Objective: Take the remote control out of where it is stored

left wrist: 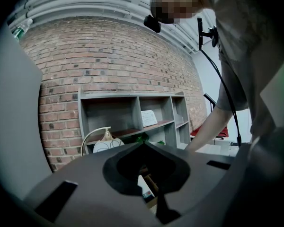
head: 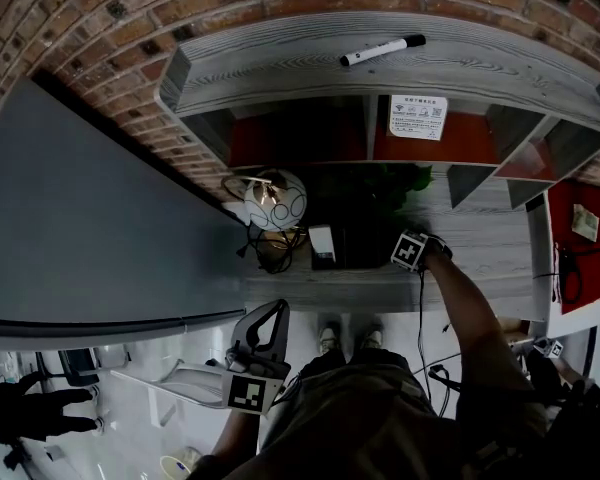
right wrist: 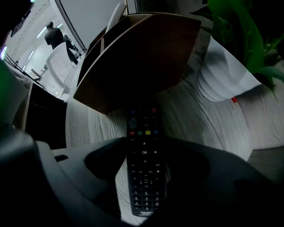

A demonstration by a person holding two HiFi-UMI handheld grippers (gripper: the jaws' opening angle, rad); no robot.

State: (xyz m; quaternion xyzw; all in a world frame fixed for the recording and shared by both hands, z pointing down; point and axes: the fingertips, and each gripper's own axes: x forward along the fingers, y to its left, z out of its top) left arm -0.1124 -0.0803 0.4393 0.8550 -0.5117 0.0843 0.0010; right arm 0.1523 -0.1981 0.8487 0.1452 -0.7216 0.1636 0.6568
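Jaws of the right gripper [right wrist: 144, 156] stand spread either side of the remote control [right wrist: 144, 176], pointing down on it, with a strip of table [right wrist: 203, 122] visible between it and one jaw. The remote's long axis runs straight away from the jaws. Its far end meets a brown wooden holder [right wrist: 142, 56]; whether it is inside cannot be told. A white plant pot [right wrist: 222, 79] stands beside.

Left gripper view: left gripper [left wrist: 143, 145] pressed together, empty, facing shelf [left wrist: 128, 112] and brick wall [left wrist: 109, 56].

Head view: the right gripper is low at the grey table and the left is near the body, so the right hand is judged nearer.
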